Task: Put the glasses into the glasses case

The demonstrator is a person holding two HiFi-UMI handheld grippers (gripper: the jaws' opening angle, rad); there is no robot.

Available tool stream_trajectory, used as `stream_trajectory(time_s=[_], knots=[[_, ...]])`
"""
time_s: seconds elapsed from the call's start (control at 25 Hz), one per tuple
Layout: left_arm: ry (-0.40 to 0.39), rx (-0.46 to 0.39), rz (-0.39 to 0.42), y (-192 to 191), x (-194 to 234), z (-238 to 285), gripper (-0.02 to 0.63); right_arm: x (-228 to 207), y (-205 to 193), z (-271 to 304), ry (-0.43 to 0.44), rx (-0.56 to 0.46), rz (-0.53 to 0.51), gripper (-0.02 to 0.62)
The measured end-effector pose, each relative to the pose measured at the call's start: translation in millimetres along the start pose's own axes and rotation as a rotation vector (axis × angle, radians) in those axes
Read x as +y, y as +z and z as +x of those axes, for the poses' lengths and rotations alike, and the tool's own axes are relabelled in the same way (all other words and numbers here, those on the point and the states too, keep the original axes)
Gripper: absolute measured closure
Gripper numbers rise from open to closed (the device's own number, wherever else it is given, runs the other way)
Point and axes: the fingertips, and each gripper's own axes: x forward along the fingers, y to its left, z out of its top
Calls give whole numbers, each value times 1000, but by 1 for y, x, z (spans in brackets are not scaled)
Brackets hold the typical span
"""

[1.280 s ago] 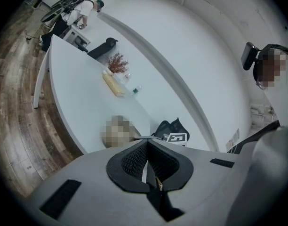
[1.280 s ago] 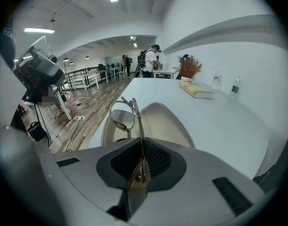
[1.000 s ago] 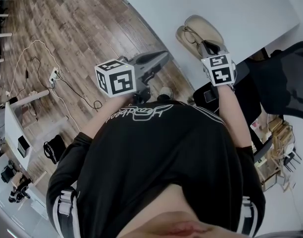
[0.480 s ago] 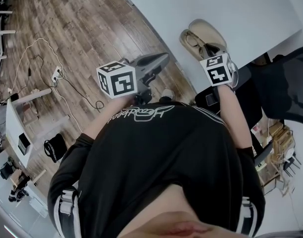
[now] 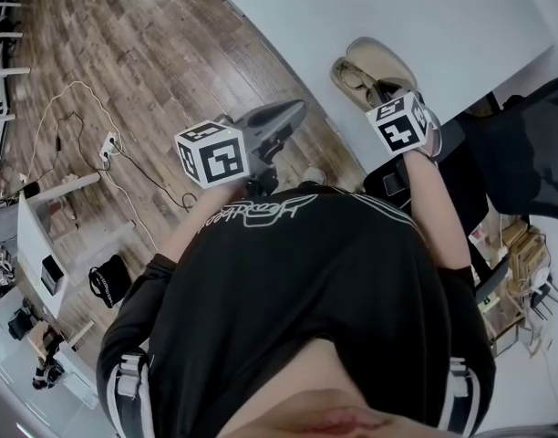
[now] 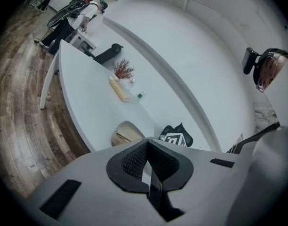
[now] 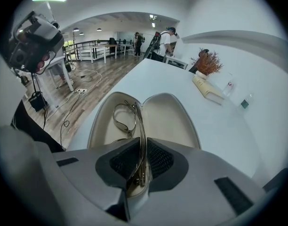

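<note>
- Right gripper [image 7: 140, 167] – jaws pinched down on the thin metal frame of the glasses [image 7: 142, 135]. The grip sits at the hinge end, and the rest of the frame sticks forward out of the jaws.
- Glasses hang edge-on over the glasses case [image 7: 170, 119], above its left half. One round lens rim shows just over the beige lining; I cannot tell whether it touches the lining.
- Glasses case lies spread wide, both halves up, on the white table [image 7: 219, 126] close to the table's near edge.
- Left gripper [image 6: 151, 169] – jaws closed against each other with nothing between them. It is held well back from the case, off the table on the floor side.
- Handling, as judged: wire frame, very light and springy rather than stiff. The lenses are fragile and slick, so take hold of metal, never glass.
- The current hold near the hinge looks sound; a hard squeeze there could bend a temple.
- The frame could pivot in so narrow a pinch – lower it flat before letting go.
- The case looks light with a rigid shell and may skate on the smooth table when the lid is pushed. The idle left gripper could steady its outer rim.
</note>
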Motion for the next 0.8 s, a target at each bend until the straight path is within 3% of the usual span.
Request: stream_trajectory(time_s=[0.4,0.8], knots=[[-4,0,-9,-4,1,-6,600,0,5,0,11,-6,-39,566],[-18,12,-7,-6,-3,-7,600,-4,18,-16,-5,-74,14,495]])
